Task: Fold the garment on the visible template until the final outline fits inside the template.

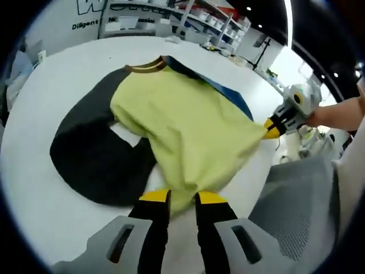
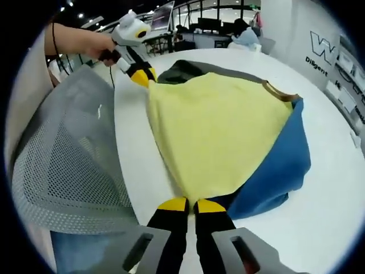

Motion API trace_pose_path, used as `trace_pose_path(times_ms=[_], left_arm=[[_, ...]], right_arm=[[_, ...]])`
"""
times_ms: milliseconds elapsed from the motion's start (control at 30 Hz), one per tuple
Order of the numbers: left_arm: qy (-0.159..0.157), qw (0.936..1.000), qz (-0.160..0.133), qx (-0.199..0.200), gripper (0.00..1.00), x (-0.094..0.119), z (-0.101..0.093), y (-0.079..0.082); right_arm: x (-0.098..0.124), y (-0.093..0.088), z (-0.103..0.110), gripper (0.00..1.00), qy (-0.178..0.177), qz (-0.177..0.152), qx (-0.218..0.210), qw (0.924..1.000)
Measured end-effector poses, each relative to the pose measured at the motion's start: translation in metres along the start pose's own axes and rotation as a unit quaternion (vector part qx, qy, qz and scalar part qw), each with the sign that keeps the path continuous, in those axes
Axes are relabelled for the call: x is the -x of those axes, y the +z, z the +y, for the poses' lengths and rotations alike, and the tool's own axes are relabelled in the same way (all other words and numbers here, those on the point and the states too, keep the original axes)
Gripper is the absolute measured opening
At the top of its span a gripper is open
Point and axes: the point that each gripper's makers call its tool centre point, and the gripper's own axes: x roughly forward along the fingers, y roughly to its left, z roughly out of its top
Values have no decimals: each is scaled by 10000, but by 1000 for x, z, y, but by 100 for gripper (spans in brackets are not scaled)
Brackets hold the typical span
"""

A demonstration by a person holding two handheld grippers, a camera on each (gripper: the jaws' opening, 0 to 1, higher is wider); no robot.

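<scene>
Fold barely begun: garment (image 1: 188,125) spread on bench (image 1: 51,194). Left tongs (image 1: 183,198) at 6 o'clock and right tongs (image 2: 191,204) each pinch a yellow hem corner; sleeves unfolded.

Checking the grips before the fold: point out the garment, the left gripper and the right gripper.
garment (image 1: 188,123): left gripper view, yellow front panel.
left gripper (image 1: 182,198): left gripper view, between its yellow tips on the hem.
right gripper (image 2: 191,205): right gripper view, between its yellow tips on the hem.

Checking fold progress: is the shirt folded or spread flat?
Neither: the shirt is lifted by its hem, pinched by the left tool and right tool; black sleeve lies spread on the table.
</scene>
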Motion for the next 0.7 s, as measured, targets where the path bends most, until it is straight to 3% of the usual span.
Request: trace_pose_path(times_ms=[67, 167, 200, 400, 433, 467, 500, 533, 700], left_arm=[[10, 9999, -15, 102, 18, 1, 1, -2], [-188, 9987, 474, -83, 20, -6, -7, -27], [-233, 9982, 518, -187, 22, -8, -10, -29], [-327, 9984, 399, -247, 19, -16, -21, -23], [-384, 9977, 459, -324, 12, -16, -25, -24], [-499, 9955, 620, -522, 3, -13, -31, -28], [-405, 9953, 610, -627, 1, -11, -29, -27], [-272, 9951, 675, -666, 0, -7, -27, -29], [-344, 9963, 675, -409, 0, 17, -29, -29]], right_arm=[[0, -2, 1, 0, 12, 10, -15, 10000], [-2, -4, 1, 0, 4, 23, -19, 10000], [-3, -4, 1, 0, 5, 38, -28, 10000], [-6, -6, 0, 0, -1, 61, -26, 10000], [-5, -6, 1, 0, -1, 76, -26, 10000], [-5, -5, 1, 0, -2, 71, -22, 10000], [-6, -6, 0, 0, -4, 67, -23, 10000], [-6, -6, 0, 0, -6, 69, -33, 10000], [-6, -6, -1, 0, -21, 57, -61, 10000]])
